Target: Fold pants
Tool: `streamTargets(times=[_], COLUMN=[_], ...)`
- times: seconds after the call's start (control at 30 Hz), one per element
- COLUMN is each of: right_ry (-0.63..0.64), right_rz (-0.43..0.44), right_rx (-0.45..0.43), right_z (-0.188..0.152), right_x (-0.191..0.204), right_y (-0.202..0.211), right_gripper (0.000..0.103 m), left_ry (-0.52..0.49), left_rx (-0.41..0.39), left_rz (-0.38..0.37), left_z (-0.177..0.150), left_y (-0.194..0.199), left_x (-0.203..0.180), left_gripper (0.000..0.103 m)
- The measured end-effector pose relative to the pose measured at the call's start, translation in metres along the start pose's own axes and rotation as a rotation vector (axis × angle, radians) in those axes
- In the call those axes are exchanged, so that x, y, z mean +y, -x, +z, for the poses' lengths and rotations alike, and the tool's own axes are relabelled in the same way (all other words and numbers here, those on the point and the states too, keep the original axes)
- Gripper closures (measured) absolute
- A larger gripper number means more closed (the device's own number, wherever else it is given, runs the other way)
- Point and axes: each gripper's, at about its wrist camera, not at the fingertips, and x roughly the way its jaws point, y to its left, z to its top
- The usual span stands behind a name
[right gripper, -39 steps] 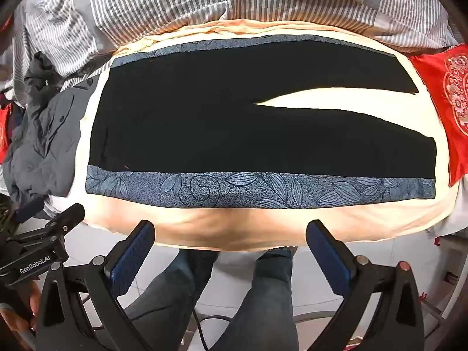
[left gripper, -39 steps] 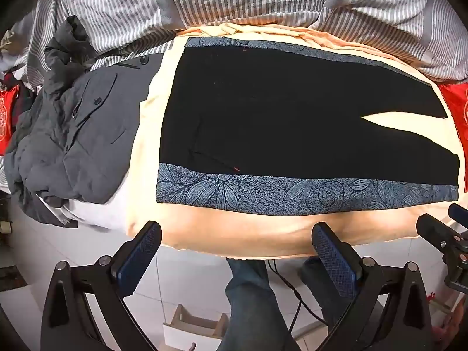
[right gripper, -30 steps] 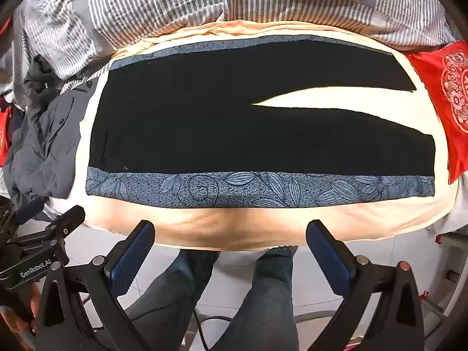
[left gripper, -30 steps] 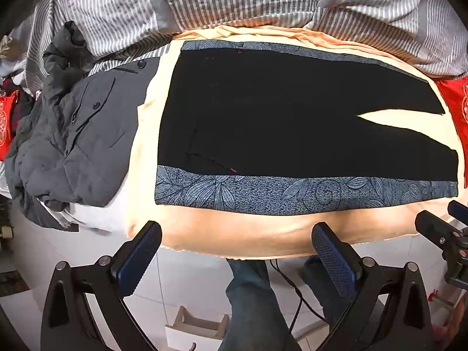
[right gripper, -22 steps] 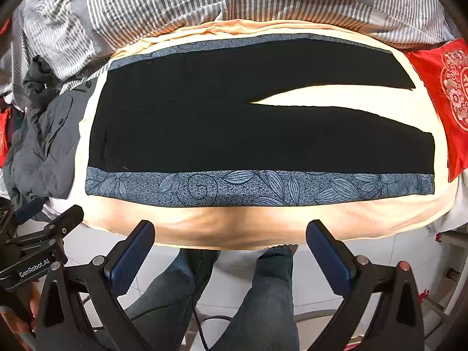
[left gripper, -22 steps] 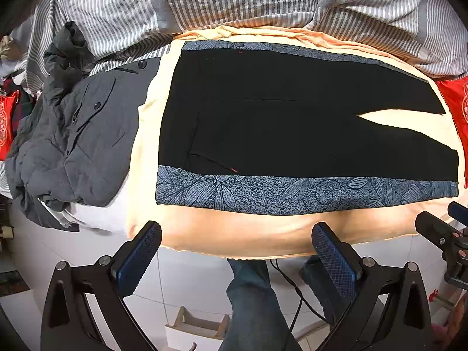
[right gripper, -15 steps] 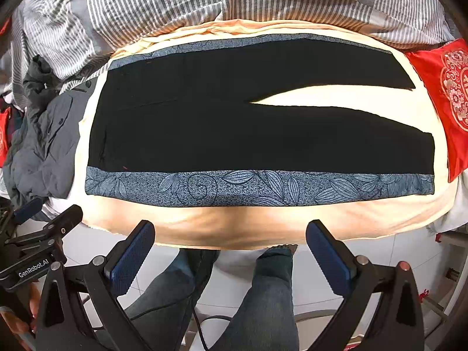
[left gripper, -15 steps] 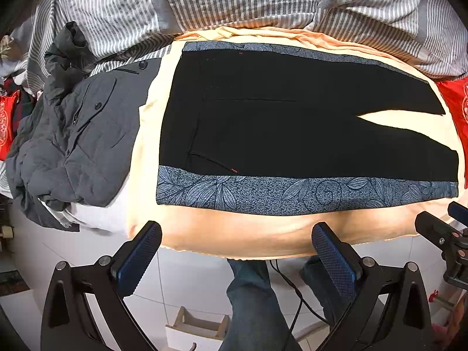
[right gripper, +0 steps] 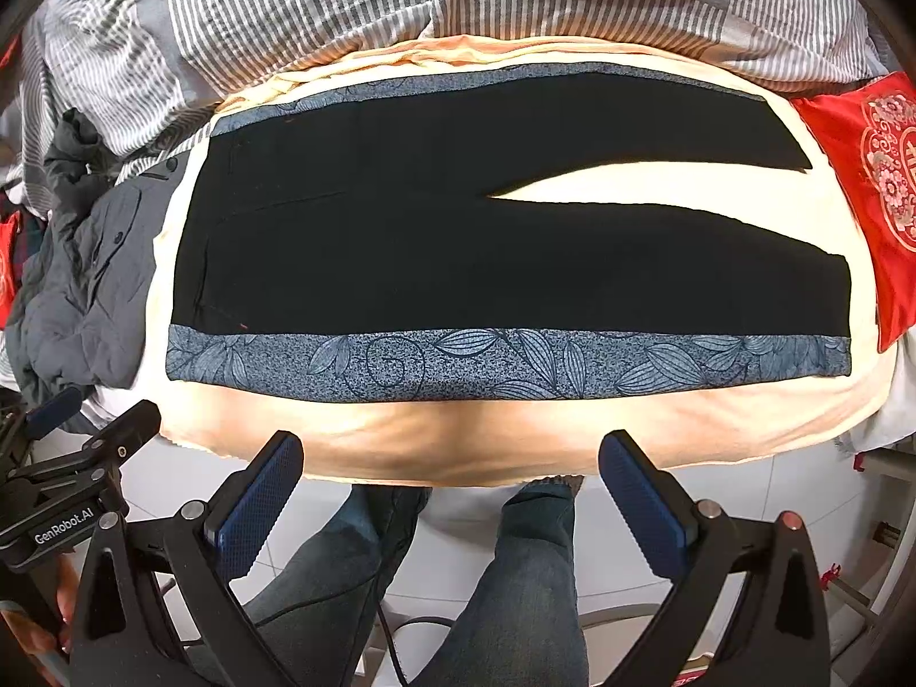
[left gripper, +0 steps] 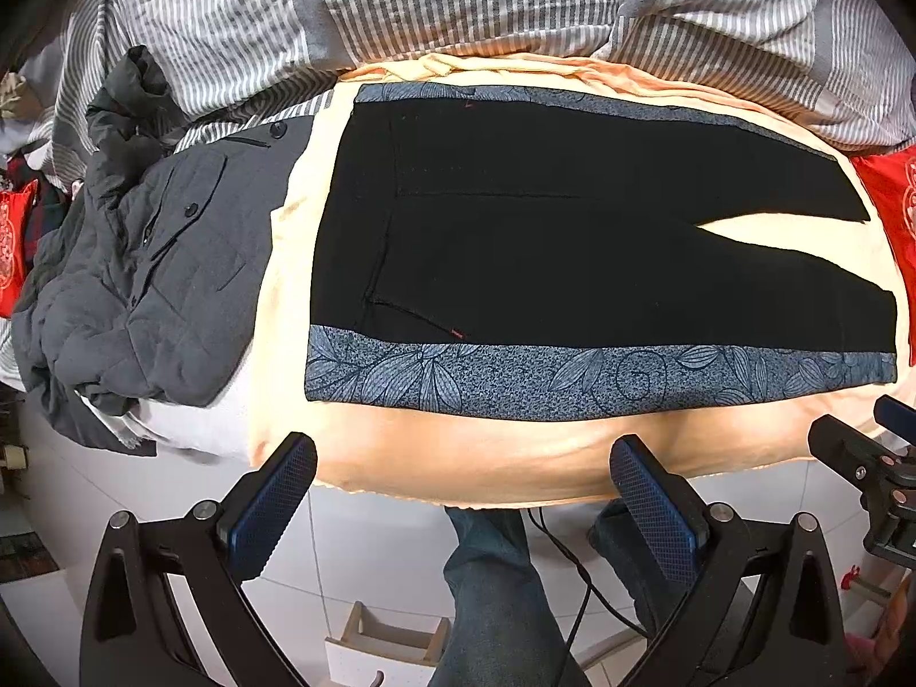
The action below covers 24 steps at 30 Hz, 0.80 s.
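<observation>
nothing of note has moved since the earlier frames. black pants (left gripper: 572, 252) lie flat and unfolded on the cream bedsheet (left gripper: 515, 452), legs to the right. left gripper (left gripper: 464, 492) and right gripper (right gripper: 452, 481) hover wide apart, empty, before the bed edge. no fold made; all folding remains.

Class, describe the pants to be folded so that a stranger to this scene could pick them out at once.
Start at the bed with the grey striped duvet bunched along its far side, then find the cream sheet nearer you. The black pants lie flat on it, waist left, legs splayed right. Unlike the crumpled grey jacket beside them, they are spread out, with blue leaf-print side bands.
</observation>
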Motion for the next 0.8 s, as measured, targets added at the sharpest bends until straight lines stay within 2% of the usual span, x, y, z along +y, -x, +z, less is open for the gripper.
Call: streamTargets(times=[0.3,0.8], right_ry=[-0.003,-0.003], right_rz=[0.01,0.024], right_rx=[-0.005,-0.006], right_z=[0.0,-0.001], right_x=[-0.005,-0.027], right_y=[0.001,0.0], right_gripper=[0.0,0.0], left_ry=[-0.011,-0.025], left_rx=[0.006,0.006], left_rz=[-0.007,0.044], left_z=[-0.002,-0.005], left_y=[0.0,-0.003], left_x=[-0.006,-0.033], left_gripper=[0.0,0.0])
